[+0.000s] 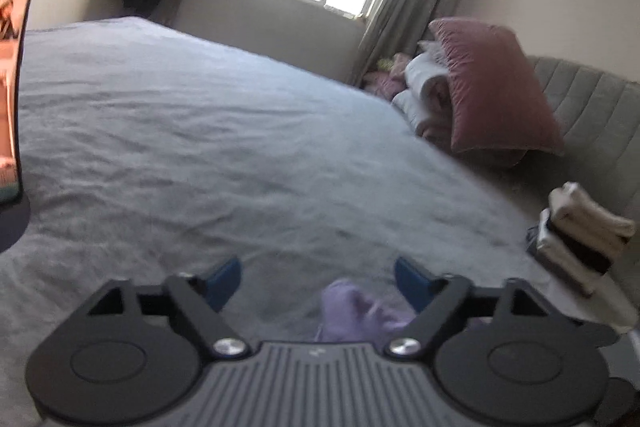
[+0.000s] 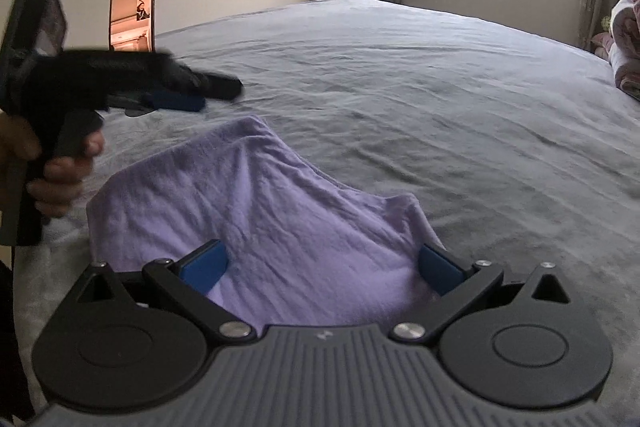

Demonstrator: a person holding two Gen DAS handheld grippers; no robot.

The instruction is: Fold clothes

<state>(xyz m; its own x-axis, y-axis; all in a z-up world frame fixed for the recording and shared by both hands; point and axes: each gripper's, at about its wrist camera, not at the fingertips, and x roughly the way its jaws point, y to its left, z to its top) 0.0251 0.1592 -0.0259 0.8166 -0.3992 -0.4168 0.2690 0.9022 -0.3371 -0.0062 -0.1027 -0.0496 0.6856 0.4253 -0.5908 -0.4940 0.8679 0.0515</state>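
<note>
lying flat, lilac cloth (image 2: 256, 227) edges free; bedsheet (image 2: 440, 107) spreads wide.

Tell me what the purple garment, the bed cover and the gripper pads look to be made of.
Purple garment: soft knit, probably cotton jersey; matte, fine wrinkles, limp drape.
Bed cover: grey woven or brushed fabric, matte, shallow creases; exact fibre unclear.
Right gripper pads: blue, smooth, likely rubber or plastic, on black, probably plastic, arms.
</note>
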